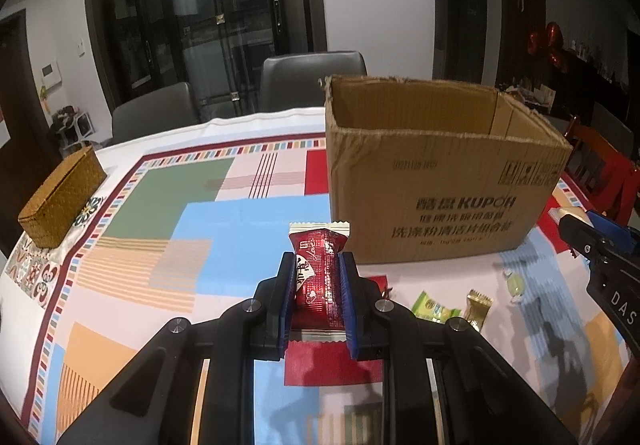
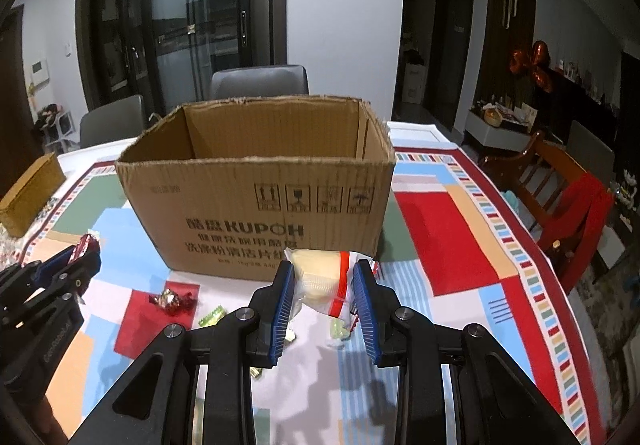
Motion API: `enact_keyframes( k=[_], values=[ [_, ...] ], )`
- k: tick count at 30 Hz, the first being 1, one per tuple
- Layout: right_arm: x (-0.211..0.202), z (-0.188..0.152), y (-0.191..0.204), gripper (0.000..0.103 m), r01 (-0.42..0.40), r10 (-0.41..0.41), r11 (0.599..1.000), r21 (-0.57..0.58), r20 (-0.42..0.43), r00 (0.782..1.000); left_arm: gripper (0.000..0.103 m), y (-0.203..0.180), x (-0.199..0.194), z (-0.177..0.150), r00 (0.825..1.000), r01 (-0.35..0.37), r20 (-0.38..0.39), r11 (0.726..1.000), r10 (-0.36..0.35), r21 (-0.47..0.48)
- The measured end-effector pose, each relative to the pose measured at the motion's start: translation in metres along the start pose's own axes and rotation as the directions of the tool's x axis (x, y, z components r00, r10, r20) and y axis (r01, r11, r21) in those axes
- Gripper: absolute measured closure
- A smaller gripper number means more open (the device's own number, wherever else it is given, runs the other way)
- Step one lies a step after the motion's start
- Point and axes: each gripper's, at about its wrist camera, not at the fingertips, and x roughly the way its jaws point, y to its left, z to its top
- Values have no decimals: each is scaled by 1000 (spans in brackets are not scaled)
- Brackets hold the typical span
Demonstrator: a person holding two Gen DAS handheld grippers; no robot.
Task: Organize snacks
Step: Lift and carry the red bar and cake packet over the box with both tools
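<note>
Nearest the left wrist camera, the left gripper (image 1: 316, 265) is clamped on a red foil snack bar (image 1: 318, 277), its blue pads (image 1: 289, 297) pressing both long sides; the bar's long axis runs along the fingers, crimped end poking out ahead. In the right wrist view the right gripper (image 2: 324, 285) pinches a pale cake in a clear wrapper (image 2: 320, 277) between its 2 pads, the packet's red-edged side toward the right-hand pad and its bulk sticking forward past the tips. Below and just beyond both tools, loose sweets lie on the patterned tablecloth (image 1: 168, 181): a green packet (image 1: 434, 307), a gold packet (image 1: 478, 309) and a pale wrapped candy (image 1: 514, 285) in the left view, and a red twist-wrapped candy (image 2: 173, 299) that only the right view shows. Straight ahead of the right gripper stands the open cardboard box (image 2: 260, 201), its near wall facing the fingers and its rim above them, so the coming move likely needs a lift over that edge. From the left gripper the box lies ahead and to the right; the right hand looks nearer its centre. The left view alone shows the woven basket (image 1: 60, 197) at the far left table edge clearly, while only the right view looks into the box, though not down to its floor.
</note>
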Motion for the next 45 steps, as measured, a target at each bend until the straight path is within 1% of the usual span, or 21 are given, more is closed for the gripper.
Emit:
enact_keyframes(
  k=[12,24,36,45],
  values=[
    [-8,20,-1,71,-8,8,1000,1,49,999,81,-4,-11,22,999,14,39,1000,-14,2],
    [-13,42,-5,71,-8,8,1000,-3,99,995,81,-12,-21,49,995,33,96,999,-34,14],
    [-8,62,-5,71,-14,16,1000,-17,131,991,81,-20,-23,77,988,68,139,997,-73,39],
    [0,76,-6,71,-13,17,1000,-25,151,988,81,-27,-18,96,982,82,163,995,-91,64]
  ],
)
